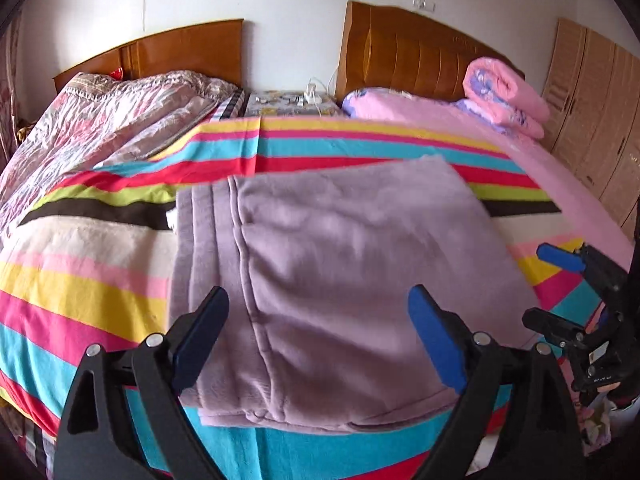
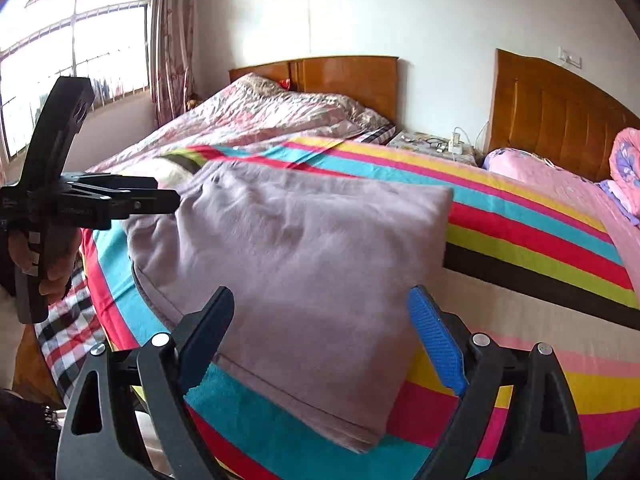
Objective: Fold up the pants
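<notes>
Pants [image 1: 336, 264], soft mauve fleece, folded rectangle

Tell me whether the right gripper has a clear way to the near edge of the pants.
Probably yes. The right gripper is open just above the folded pants, whose near edge lies bare on the striped sheet. The left gripper sits off at the far corner, out of the way.

A home bedroom: two beds with wooden headboards [image 1: 416, 56], quilts, wardrobe [image 1: 592, 112], curtained window [image 2: 80, 40].
</notes>
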A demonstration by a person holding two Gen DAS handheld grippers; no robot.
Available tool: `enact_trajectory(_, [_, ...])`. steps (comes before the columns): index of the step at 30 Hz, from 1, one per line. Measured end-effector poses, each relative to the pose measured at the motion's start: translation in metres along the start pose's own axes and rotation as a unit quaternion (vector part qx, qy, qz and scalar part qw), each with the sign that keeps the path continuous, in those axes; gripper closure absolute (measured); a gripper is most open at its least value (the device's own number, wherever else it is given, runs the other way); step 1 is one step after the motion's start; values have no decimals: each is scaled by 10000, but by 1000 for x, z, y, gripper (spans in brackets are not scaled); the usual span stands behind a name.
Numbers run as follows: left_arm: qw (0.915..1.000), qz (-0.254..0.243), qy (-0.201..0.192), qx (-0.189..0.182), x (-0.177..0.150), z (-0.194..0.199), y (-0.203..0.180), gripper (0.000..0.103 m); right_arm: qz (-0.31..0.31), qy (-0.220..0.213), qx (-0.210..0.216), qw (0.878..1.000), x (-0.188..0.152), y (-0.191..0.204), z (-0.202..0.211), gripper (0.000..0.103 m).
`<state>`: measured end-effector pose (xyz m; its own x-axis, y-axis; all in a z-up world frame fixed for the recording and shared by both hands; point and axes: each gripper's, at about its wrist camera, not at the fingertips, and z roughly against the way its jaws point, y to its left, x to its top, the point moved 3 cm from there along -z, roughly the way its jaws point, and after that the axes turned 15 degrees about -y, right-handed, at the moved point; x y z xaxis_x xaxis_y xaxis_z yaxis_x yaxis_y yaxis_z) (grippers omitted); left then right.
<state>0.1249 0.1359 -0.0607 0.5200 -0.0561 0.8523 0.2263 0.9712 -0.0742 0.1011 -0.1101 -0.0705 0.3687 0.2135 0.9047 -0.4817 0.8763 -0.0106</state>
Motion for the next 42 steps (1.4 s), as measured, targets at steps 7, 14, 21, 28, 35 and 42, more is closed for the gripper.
enact_trajectory(7, [9993, -349, -143, 56, -39, -5, 8, 13, 70, -24, -108, 9999, -24, 6, -4, 17])
enact_trajectory(14, [9993, -222, -284, 64, -42, -4, 10, 12, -3, 27, 5, 10000, -20, 2, -3, 15])
enact_trajectory(21, [9989, -231, -411, -1, -43, -2, 11, 12, 307, -168, 378, 9987, 34, -20, -15, 16])
enact_trajectory(28, [9990, -235, -377, -90, -44, -3, 13, 12, 134, 443, 534, 9975, 47, -66, -91, 18])
enact_trajectory(35, [9988, -248, -416, -117, -44, -2, 12, 10, -20, 709, 1108, 9913, 64, -68, -119, 14])
enact_trajectory(42, [9987, -253, -402, -164, -43, -2, 13, 9, -1027, 121, 492, 9934, 88, -131, -144, 13])
